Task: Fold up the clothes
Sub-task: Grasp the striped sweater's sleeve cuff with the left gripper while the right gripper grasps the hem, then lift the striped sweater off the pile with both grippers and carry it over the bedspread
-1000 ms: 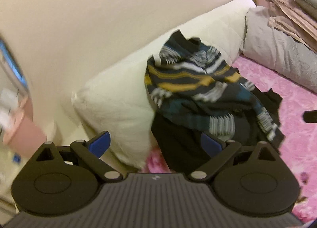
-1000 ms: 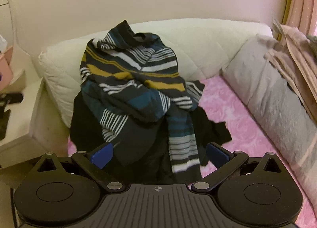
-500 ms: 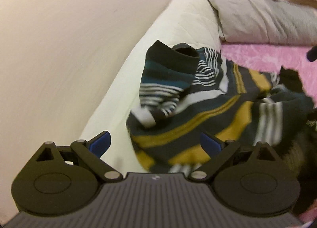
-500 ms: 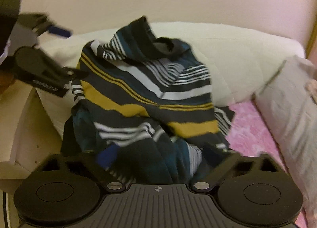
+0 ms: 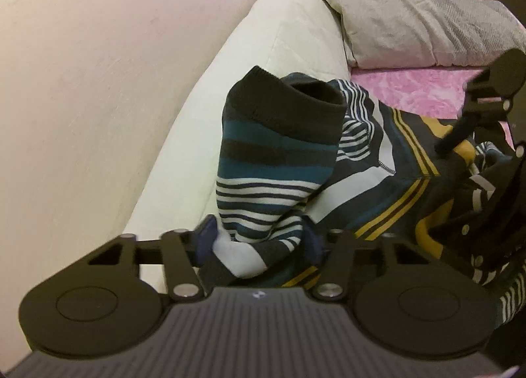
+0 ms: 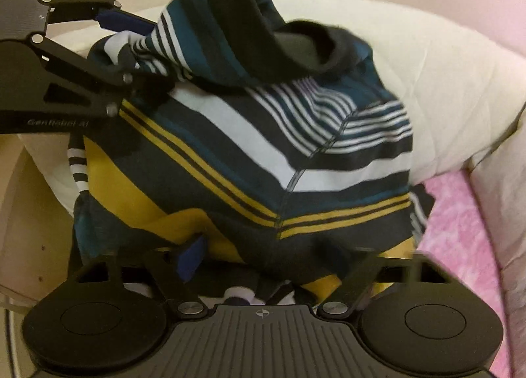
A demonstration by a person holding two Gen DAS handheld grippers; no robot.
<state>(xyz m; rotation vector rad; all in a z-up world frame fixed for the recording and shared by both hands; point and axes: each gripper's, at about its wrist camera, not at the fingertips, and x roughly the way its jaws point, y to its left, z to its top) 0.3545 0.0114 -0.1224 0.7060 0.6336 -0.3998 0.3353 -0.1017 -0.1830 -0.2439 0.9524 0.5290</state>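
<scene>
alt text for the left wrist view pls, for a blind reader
The left gripper is shut on a sleeve of a striped sweater heaped against a cream cushion. The right gripper's arm shows at the right edge, over a pink bedspread.

- At the left edge of the right wrist view we read pale lettering, "Gentlebot AI" as best we can tell, its end blurred, on the black side of the left gripper [image 6: 131,46].
- We find no other readable text; the small round emblems on both gripper bodies carry no letters.
</scene>
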